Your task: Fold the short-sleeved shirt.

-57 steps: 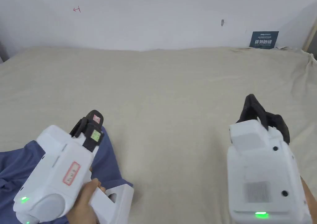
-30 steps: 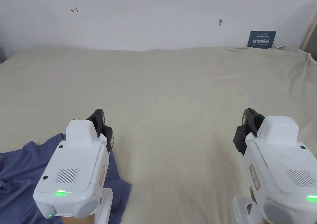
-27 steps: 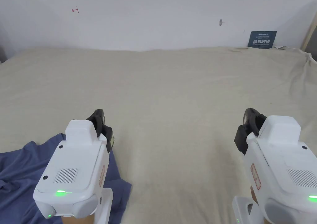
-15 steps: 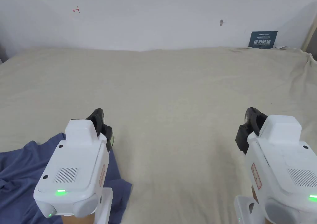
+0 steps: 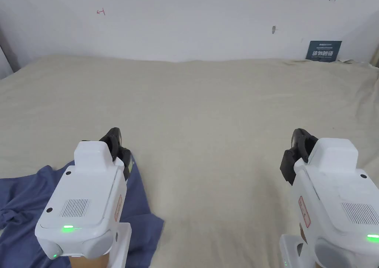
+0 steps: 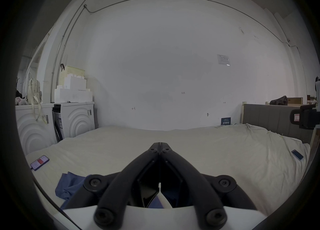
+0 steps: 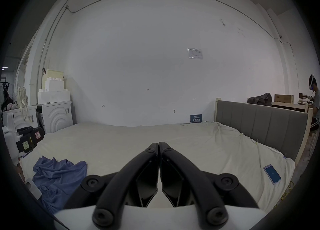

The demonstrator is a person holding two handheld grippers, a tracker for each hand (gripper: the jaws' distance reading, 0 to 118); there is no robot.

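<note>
Two tools with jaws closed and empty, left tool [image 5: 117, 143] above crumpled blue shirt [image 5: 22, 202], right tool [image 5: 299, 146] over bare bed [image 5: 207, 106].

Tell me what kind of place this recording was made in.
Probably a mock bedroom set up in a workshop or lab, not a home. A large bed with a grey headboard stands against a bare white wall, white washing machines sit beside it, and exposed conduit runs overhead.
</note>
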